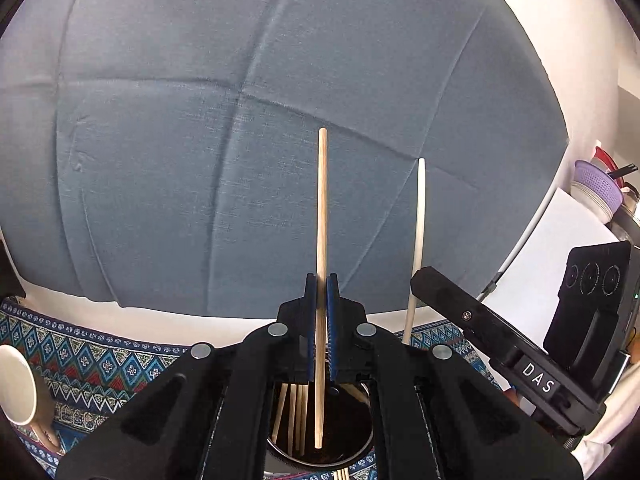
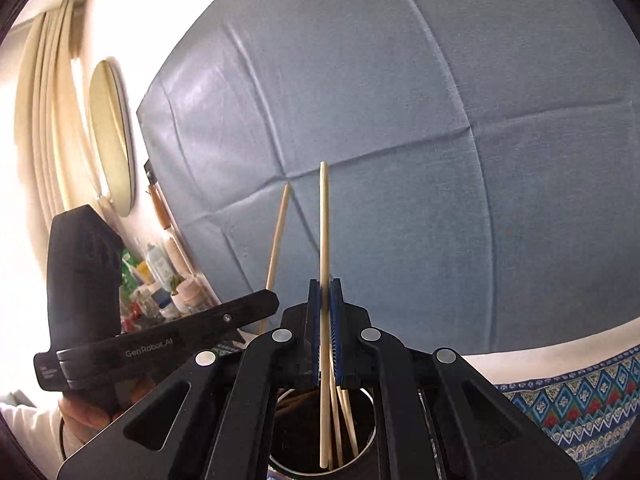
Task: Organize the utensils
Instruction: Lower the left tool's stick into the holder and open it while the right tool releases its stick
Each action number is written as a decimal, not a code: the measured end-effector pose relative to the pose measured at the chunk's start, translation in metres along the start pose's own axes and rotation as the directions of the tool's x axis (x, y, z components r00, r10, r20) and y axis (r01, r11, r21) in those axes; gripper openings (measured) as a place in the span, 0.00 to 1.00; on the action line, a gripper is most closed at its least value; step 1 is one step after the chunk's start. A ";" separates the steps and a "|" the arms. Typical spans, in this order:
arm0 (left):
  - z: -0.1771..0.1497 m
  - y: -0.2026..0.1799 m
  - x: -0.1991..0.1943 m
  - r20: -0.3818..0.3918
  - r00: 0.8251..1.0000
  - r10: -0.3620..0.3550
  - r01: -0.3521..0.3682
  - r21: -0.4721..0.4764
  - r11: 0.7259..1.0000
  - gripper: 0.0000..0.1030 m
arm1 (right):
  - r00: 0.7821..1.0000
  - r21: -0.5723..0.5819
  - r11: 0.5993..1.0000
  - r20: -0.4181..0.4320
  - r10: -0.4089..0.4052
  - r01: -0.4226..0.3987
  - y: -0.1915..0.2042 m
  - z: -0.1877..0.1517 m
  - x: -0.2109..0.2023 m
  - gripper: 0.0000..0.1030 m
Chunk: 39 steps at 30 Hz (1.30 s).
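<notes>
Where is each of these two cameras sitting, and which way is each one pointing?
Left wrist view: sits on the left tool, facing forward and slightly down at the blue cloth; its tool is shut on a wooden chopstick above the dark cup; the right tool shows at right.
Right wrist view: sits on the right tool, facing likewise; shut on a pale chopstick above the cup; the left tool and a hand show at left.
Shared: cloth, cup, both chopsticks.

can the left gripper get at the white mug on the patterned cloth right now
Probably not: the left gripper is shut on a wooden chopstick over the dark cup, and the mug lies off to its left.
</notes>
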<state>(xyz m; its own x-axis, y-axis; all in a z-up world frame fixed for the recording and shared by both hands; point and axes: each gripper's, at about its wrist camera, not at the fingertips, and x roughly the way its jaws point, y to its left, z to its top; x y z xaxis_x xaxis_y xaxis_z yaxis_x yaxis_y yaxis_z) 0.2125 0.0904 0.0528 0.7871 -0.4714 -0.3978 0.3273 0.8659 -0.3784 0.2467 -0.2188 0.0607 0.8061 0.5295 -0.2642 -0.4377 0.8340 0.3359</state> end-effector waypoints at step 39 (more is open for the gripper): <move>-0.058 0.001 -0.009 -0.031 0.994 0.107 -0.107 -0.013 0.994 0.63 | 0.984 0.081 0.983 -0.080 -0.159 0.165 -0.011 -0.035 -0.009 0.55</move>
<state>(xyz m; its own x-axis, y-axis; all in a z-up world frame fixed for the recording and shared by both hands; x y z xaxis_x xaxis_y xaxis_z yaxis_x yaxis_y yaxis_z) 0.1753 0.0855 0.0074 0.8008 -0.3813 -0.4618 0.2344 0.9092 -0.3442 0.2301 -0.2271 0.0276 0.8310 0.4008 -0.3856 -0.2648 0.8948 0.3595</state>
